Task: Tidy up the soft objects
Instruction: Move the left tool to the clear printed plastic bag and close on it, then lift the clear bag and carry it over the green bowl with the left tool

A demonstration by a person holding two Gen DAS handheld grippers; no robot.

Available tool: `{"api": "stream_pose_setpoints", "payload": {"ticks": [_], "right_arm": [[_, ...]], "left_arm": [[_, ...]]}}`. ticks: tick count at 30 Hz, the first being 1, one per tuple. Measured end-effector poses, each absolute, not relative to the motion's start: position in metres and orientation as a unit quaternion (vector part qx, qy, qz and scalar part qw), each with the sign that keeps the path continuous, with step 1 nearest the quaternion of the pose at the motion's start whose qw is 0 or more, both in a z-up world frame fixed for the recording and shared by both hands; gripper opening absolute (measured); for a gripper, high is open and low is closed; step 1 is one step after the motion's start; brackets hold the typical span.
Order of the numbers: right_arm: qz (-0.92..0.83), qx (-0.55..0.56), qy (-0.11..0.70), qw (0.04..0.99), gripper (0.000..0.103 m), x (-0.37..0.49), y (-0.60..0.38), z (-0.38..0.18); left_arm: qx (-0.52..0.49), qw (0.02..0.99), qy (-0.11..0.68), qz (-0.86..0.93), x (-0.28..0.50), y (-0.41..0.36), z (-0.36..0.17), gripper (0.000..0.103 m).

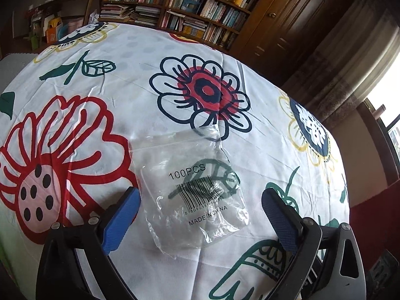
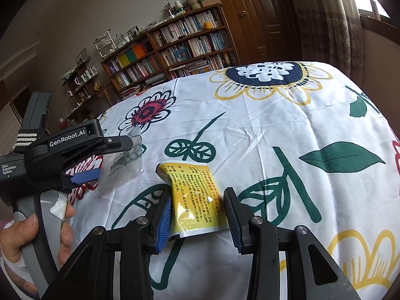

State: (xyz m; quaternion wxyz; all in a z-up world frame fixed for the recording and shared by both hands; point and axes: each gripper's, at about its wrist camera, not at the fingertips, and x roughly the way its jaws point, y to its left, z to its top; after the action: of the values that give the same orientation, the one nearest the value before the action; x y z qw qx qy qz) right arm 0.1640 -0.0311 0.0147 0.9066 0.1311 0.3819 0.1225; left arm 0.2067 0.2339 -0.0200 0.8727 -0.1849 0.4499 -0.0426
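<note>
A clear zip bag [image 1: 197, 187] printed "100PCS" with a barcode lies flat on the flowered cloth [image 1: 125, 80]. My left gripper [image 1: 200, 195] is open, its blue pads wide apart on either side of the bag's near half. In the right wrist view, the same clear zip bag [image 2: 125, 167] lies between the left gripper's [image 2: 115, 158] spread fingers. A yellow sachet [image 2: 195, 195] with black print sits in my right gripper [image 2: 197, 198], both blue pads pressing its long edges. Its far end rests on the cloth [image 2: 275, 115]; its near end looks slightly raised.
The cloth covers a rounded table top that drops off on all sides. A person's hand [image 2: 32, 230] holds the left gripper's handle at the left. Bookshelves [image 1: 195, 7] and a wooden door [image 1: 300, 15] stand behind the table, with curtains [image 2: 325, 22] on the right.
</note>
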Motion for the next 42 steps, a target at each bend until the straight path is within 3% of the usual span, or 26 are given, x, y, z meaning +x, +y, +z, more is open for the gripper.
{"api": "stream_pose_setpoints", "payload": {"ticks": [14,17,22,30,42], "right_arm": [[0.116,0.139,0.38,0.907,0.042,0.163,-0.035,0.013],[0.116,0.139,0.38,0.907,0.042,0.163,-0.035,0.013],[0.116,0.139,0.38,0.907,0.042,0.162,-0.035,0.013],[0.116,0.139,0.38,0.907,0.042,0.162,-0.035,0.013],[0.124,0.138,0.372,0.909,0.042,0.16,-0.034,0.015]], "left_arm": [[-0.004,0.894,0.448,-0.021,0.217,0.186,-0.033,0.097],[0.003,0.9,0.436,-0.024,0.21,0.188,-0.032,0.084],[0.004,0.904,0.427,-0.034,0.202,0.194,-0.027,0.048],[-0.026,0.909,0.414,-0.046,0.181,0.213,-0.022,0.02],[-0.015,0.926,0.37,-0.07,0.123,0.215,0.005,0.019]]}}
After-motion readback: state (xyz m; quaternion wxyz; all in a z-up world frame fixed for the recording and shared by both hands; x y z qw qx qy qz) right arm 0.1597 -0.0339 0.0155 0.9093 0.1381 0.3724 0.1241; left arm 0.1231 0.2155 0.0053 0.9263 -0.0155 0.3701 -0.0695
